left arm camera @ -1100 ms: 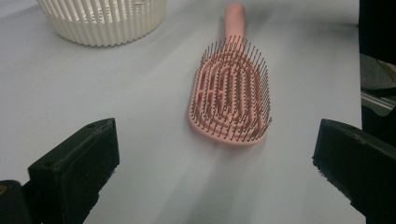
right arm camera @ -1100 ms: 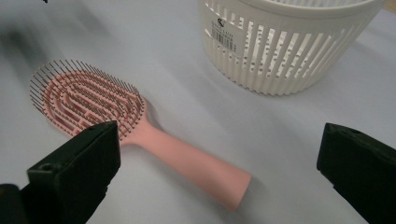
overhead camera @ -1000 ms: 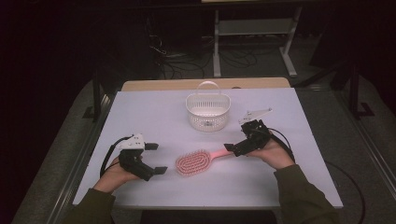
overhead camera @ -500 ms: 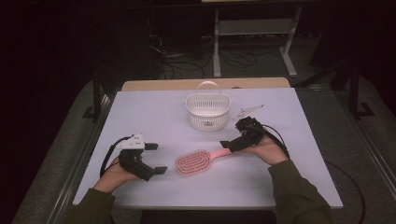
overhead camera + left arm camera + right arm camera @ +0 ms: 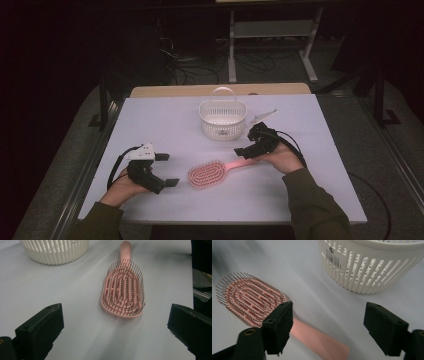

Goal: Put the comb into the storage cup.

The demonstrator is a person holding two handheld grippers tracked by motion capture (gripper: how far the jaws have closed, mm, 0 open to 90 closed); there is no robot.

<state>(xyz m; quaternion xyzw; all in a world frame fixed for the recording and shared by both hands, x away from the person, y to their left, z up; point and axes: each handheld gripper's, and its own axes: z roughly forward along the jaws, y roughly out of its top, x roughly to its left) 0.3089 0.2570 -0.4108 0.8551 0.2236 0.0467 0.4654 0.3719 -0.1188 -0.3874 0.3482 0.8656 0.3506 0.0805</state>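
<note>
Now we have the right gripper (image 5: 248, 148) lowered over the handle of the pink hairbrush (image 5: 214, 172), which lies bristles-up on the white table (image 5: 165, 125), its head pointing away from this gripper. The jaws have just been closing, yet they stand apart with the handle between them — no pad seems to press on it, though the near jaw hides part of the contact. Beyond the right gripper sits the white basket (image 5: 223, 119). The left gripper (image 5: 165, 170) rests spread and empty, with the brush head just ahead of it. We judge the brush light and stiff, its smooth handle somewhat slippery — best pinched mid-handle, clear of the bristles.
</note>
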